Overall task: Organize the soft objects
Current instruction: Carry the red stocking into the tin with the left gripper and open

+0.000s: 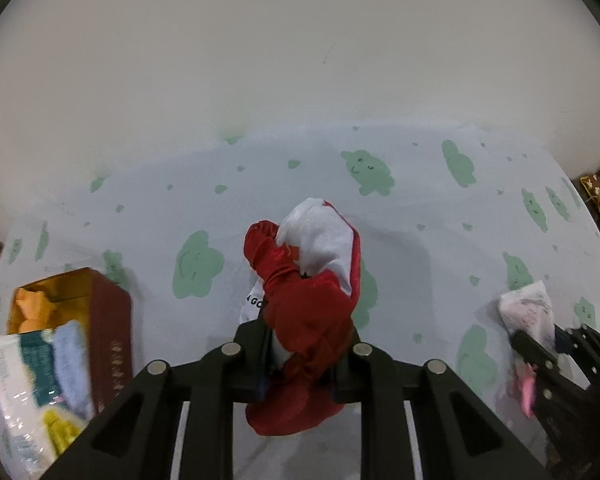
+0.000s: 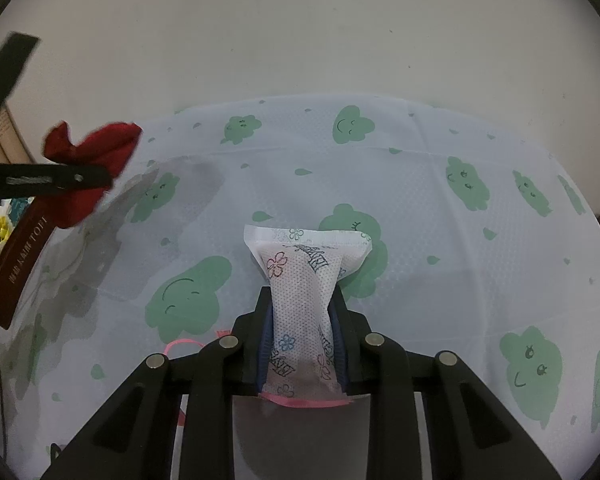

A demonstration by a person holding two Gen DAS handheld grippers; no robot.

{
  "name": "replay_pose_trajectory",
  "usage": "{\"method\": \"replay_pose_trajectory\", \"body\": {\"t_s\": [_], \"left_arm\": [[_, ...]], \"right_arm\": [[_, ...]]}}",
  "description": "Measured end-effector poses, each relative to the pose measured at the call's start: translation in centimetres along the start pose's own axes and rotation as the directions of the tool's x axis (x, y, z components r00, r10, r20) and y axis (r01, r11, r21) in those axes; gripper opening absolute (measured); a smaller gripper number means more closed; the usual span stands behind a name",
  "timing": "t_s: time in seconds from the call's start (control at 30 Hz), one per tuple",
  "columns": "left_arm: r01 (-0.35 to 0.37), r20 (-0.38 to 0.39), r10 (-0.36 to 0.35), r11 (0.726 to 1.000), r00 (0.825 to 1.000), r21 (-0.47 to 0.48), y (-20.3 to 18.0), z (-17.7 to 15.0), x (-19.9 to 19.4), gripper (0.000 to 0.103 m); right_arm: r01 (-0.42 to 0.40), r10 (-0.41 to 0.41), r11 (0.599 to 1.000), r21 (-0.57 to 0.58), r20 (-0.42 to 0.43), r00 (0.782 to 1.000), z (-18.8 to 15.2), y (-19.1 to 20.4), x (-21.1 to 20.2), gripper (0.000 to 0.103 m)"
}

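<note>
In the left wrist view my left gripper [image 1: 306, 336] is shut on a red and white soft toy [image 1: 312, 280], which stands up between the fingers above the cloud-print cloth. The same red toy [image 2: 96, 148] shows at the far left of the right wrist view, pinched by the left gripper [image 2: 100, 180]. My right gripper [image 2: 302, 320] is shut on a white flower-print soft packet [image 2: 304, 280] with a pink edge, held over the cloth. That packet [image 1: 528, 312] and the right gripper [image 1: 548, 340] appear at the right edge of the left wrist view.
A dark red open box [image 1: 100, 312] with an orange soft thing inside sits at the left, its side [image 2: 16, 264] visible in the right wrist view. A clear pack of coloured cloths [image 1: 28, 392] lies in front of it. A pale wall stands behind the table.
</note>
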State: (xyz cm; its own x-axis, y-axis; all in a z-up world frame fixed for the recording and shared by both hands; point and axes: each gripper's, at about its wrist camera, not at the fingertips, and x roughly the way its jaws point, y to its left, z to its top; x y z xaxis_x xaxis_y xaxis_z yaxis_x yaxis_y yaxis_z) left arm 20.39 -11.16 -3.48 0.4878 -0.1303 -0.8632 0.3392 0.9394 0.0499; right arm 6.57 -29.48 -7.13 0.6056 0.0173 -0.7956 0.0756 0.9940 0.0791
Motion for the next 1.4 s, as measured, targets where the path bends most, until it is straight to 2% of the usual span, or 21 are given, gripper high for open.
{"method": "replay_pose_trajectory", "body": {"t_s": [0.2,0.43,0.63,0.9,1.1,1.4], "left_arm": [[-0.016,0.035,0.015,1.0,0.999,0.027,0.1,-1.6,-4.7,0.02],[0.0,0.042,0.001,1.0,0.999,-0.013,2.7,-3.3,-9.3,0.02],[-0.066,0.087,0.07,0.997,0.994,-0.047,6.4,-4.2,-12.4,0.02],[-0.129,0.052,0.139,0.979,0.989,-0.156,12.8,-5.6,-12.8,0.02],[-0.181,0.022,0.19,0.962,0.982,-0.203,16.5,-6.3,-11.9,0.02],[-0.148,-0.009,0.15,0.962,0.989,-0.228,18.1,-6.0,-8.6,0.021]], "right_arm": [[-0.001,0.001,1.0,-0.001,-0.001,1.0,0.0,0.0,0.0,0.026],[0.001,-0.001,1.0,-0.001,-0.001,1.0,0.0,0.0,0.0,0.027],[0.007,-0.007,1.0,-0.005,-0.002,1.0,0.0,0.0,0.0,0.027],[0.013,-0.013,1.0,-0.01,-0.002,1.0,0.1,0.1,0.0,0.027],[0.017,-0.017,1.0,-0.012,-0.003,1.0,0.1,0.1,0.0,0.027],[0.017,-0.017,1.0,-0.012,-0.003,1.0,0.1,0.1,0.0,0.028]]}}
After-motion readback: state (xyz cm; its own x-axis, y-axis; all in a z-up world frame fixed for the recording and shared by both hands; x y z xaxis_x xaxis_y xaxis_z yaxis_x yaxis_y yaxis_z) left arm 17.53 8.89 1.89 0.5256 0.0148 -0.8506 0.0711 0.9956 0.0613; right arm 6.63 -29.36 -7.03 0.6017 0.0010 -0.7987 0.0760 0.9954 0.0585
